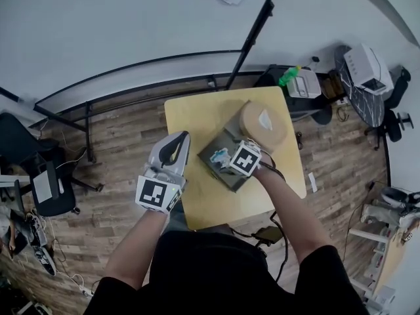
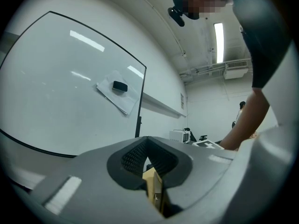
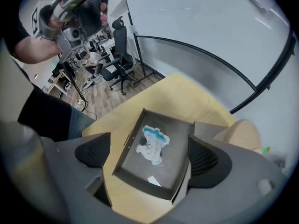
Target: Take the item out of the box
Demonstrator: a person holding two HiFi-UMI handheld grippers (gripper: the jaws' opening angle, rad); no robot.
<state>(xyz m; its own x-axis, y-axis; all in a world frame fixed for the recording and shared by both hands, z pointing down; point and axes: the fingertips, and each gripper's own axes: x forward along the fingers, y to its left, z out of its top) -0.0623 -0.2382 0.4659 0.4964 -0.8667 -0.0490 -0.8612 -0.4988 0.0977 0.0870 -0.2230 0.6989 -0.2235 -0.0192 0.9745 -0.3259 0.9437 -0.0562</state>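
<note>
Yellow table (image 1: 197,117) holds box (image 1: 226,142), half hidden by right gripper (image 3: 148,155), jaws wide, empty; left gripper (image 1: 178,142) jaws closed.

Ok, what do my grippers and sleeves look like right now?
The left gripper and right gripper are grey plastic, fingers lined with black ribbed pads. Each carries a white cube with black square markers. A thin dark cable runs beside the right arm. The sleeves are short and black.

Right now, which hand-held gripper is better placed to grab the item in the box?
Right. The right hand-held gripper hovers over the open grey box, jaws apart framing the white-and-blue item. The left hand-held gripper is off to the side, aimed at the whiteboard.
</note>
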